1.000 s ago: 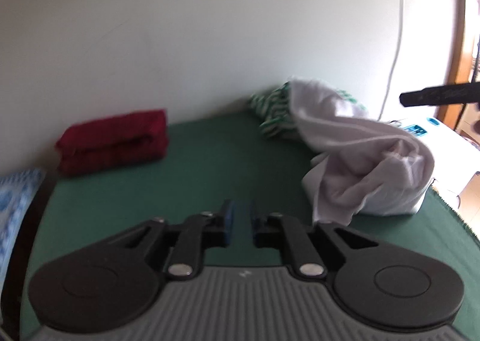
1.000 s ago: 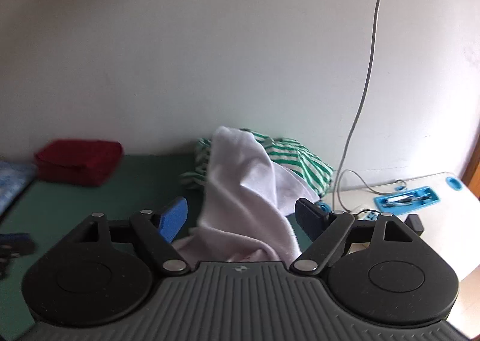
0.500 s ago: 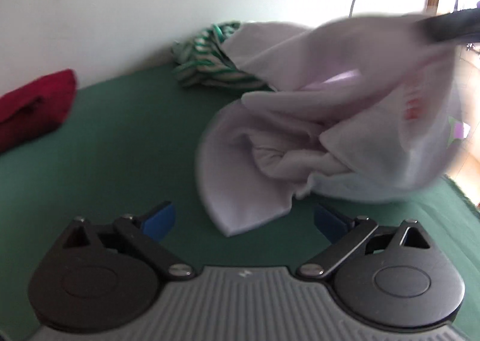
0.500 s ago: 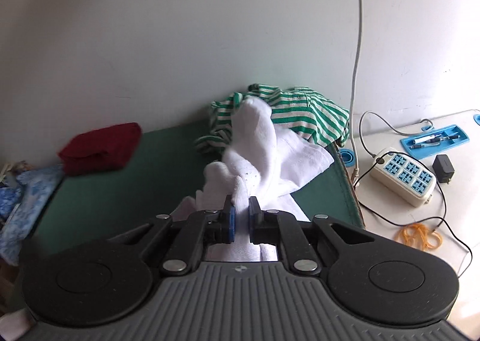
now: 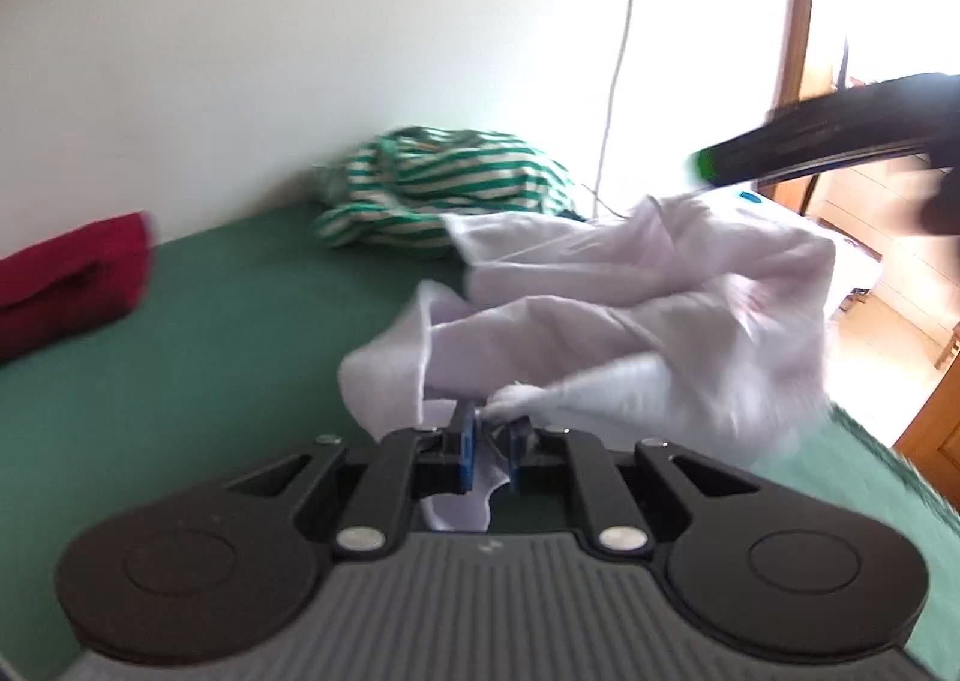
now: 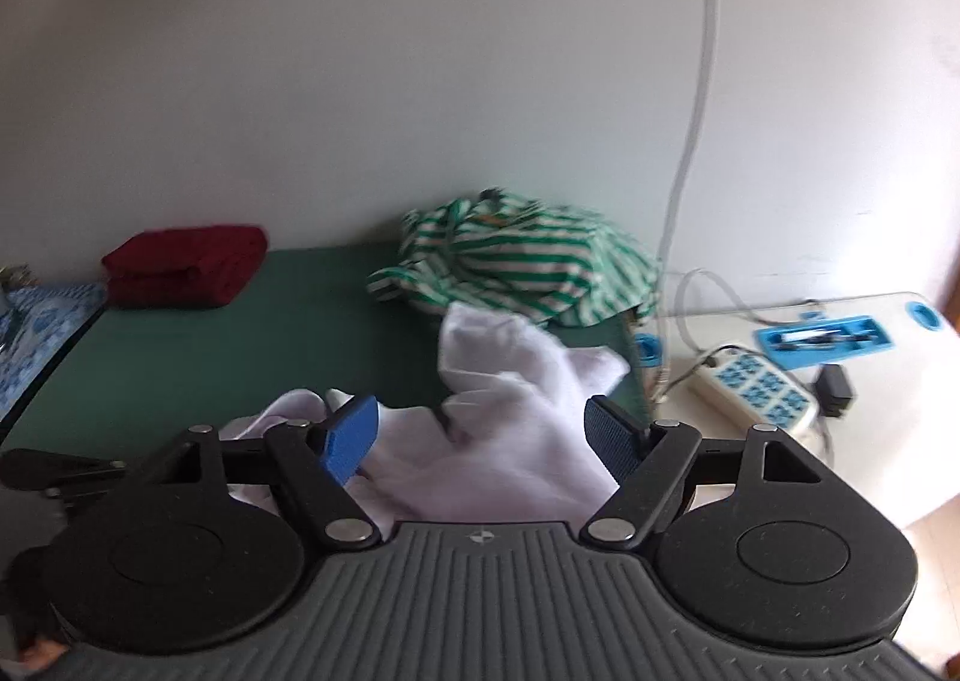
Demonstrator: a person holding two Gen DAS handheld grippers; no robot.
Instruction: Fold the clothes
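Since half a second ago the left tool point(image 5: 487, 444) is closing on the white garment's point(image 5: 630, 321) near edge; the right tool point(image 6: 483, 435) is opening, garment loose between its jaws.

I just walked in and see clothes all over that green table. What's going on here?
A person with a hand-held gripper in each hand is folding laundry. The left gripper is closing on an edge of the crumpled white garment, which sits between its pads. The right gripper is opening above the same garment, not pinching it. A green striped garment lies unfolded by the wall, and a red one is already folded on the green table.
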